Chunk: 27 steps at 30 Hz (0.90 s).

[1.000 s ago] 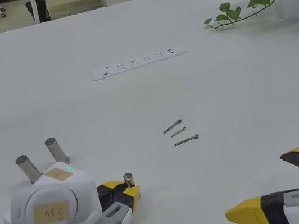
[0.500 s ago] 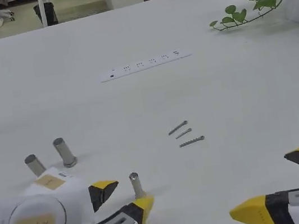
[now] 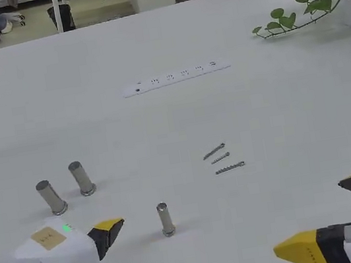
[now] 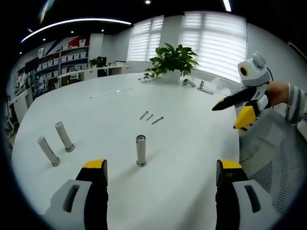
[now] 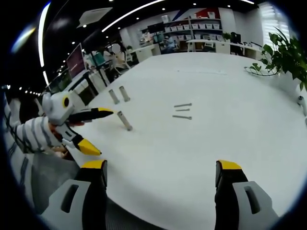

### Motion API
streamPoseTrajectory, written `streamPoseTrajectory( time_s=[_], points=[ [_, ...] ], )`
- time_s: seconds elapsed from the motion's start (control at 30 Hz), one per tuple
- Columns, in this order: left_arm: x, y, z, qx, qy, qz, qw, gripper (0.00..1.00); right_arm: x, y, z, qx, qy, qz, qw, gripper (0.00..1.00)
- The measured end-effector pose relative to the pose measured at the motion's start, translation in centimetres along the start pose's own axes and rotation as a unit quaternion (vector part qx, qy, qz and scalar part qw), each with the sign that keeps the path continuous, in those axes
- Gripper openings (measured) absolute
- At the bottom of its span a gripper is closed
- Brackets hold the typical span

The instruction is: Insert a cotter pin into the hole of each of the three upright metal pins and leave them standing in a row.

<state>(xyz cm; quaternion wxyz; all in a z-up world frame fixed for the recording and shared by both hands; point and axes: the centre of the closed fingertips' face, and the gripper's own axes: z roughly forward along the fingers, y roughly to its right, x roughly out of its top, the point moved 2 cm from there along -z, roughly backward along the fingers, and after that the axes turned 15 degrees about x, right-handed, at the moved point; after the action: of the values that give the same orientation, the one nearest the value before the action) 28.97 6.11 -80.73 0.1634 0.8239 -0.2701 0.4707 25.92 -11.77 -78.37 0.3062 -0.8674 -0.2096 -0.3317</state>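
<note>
The left gripper (image 3: 153, 254) has backed off the nearest metal pin (image 3: 165, 218), which now stands upright and free at its 12 o'clock. Its jaws are spread, empty. The right gripper (image 3: 323, 213), likewise wide and empty, has the three cotter pins (image 3: 223, 158) at 11 o'clock, lying flat, 8-to-2. The two other metal pins (image 3: 51, 196) stand at the left gripper's 10 o'clock.

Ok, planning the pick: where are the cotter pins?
In the head view, the cotter pins lie side by side, beyond and right of the lone metal pin, nearer than the power strip.
</note>
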Motion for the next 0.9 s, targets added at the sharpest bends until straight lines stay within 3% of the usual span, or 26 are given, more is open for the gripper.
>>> streamPoseTrajectory(
  time_s=[0.07, 0.4, 0.5, 0.73, 0.9],
  points=[
    [-0.1, 0.2, -0.1, -0.002, -0.001, 0.004, 1.0000, 1.00, 0.1, 0.0, 0.1, 0.000, 0.000, -0.001, 1.0000, 0.95],
    [-1.1, 0.6, -0.8, -0.006, -0.020, 0.014, 0.9997, 0.99, 1.7, -0.3, -0.2, 0.007, -0.016, -0.030, 0.9994, 0.91],
    [-1.0, 0.4, -1.1, -0.001, -0.018, 0.011, 0.9998, 0.99, 2.2, 0.0, 0.0, 0.011, -0.047, -0.054, 0.9974, 0.86],
    [-0.6, 0.2, -1.7, 0.005, -0.010, -0.018, 0.9998, 0.99, 4.7, 0.6, 0.6, 0.020, -0.076, -0.109, 0.9910, 0.83],
    [-0.5, 0.1, -2.1, 0.008, -0.007, -0.026, 0.9996, 0.99, 6.1, 0.8, 1.3, 0.043, -0.096, -0.137, 0.9850, 0.74]
  ],
)
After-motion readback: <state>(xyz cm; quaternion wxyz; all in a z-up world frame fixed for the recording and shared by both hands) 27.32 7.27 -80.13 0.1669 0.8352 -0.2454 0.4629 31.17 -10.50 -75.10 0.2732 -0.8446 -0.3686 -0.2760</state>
